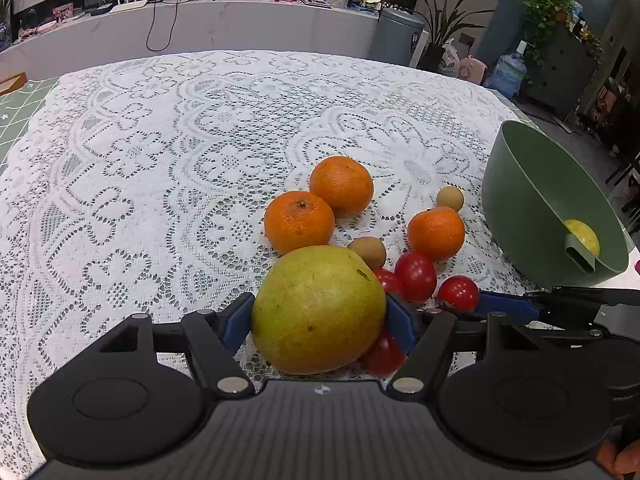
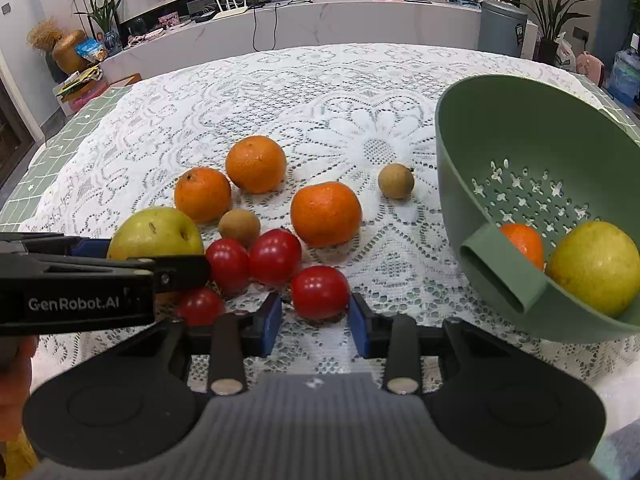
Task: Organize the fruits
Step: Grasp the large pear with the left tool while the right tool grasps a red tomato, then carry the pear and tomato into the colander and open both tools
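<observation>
Left hand-held gripper (image 1: 318,320): its blue pads sit against both flanks of the large yellow-green pear (image 1: 318,310), which appears clamped between them low over the lace cloth (image 1: 160,160) covering the counter; whether the pear is lifted clear of the cloth cannot be told. Right hand-held gripper (image 2: 314,320): fingers apart, straddling a red tomato (image 2: 320,292) with gaps visible on both sides, so nothing is held yet. The remaining fruit lies in a tight cluster: three more tomatoes (image 2: 275,257), three oranges (image 2: 326,214) and two small brown fruits (image 2: 239,229), with a tomato pressed close beside the pear under the left pad. The green colander (image 2: 500,184) stands tilted to the right and contains another pear (image 2: 596,268) and an orange (image 2: 522,245).

Likely hazards: the pear is broad and smooth and the pads grip it near its widest girth, so a weak squeeze could let it slip and drop onto the tomatoes. Lifting it may nudge the touching tomato and set it rolling toward the counter edge. Closing hard on the tomato could split its skin. The two grippers work very near each other, the left body crossing the right view, so a collision is possible. The colander's lean may let fruit spill out
</observation>
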A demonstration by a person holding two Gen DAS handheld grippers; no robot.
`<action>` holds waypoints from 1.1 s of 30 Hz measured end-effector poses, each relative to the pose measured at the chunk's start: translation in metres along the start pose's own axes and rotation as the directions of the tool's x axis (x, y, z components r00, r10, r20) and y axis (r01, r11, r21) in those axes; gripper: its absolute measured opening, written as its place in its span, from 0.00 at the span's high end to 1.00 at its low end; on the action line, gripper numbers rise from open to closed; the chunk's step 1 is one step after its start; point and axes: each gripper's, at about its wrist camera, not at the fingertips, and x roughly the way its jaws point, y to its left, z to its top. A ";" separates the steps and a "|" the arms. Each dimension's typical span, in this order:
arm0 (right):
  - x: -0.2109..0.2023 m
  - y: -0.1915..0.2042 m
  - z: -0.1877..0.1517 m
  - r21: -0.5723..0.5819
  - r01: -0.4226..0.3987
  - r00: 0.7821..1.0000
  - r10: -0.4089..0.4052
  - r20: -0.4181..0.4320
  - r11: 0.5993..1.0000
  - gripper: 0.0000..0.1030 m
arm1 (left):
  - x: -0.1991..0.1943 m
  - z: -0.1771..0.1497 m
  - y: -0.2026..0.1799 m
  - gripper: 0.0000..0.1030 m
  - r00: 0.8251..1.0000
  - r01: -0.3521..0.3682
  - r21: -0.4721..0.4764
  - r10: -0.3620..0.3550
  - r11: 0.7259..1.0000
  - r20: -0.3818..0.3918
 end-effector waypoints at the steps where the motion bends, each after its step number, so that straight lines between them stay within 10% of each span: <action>1: 0.000 0.000 0.000 -0.001 0.000 1.000 0.000 0.000 1.000 0.68 | 0.000 0.000 0.000 0.23 1.000 0.000 0.000 0.000 1.000 0.000; 33: -0.081 -0.017 -0.007 -0.038 -0.103 0.976 0.109 0.187 0.994 0.70 | -0.077 0.020 -0.038 0.23 0.987 0.021 0.030 -0.025 0.999 0.158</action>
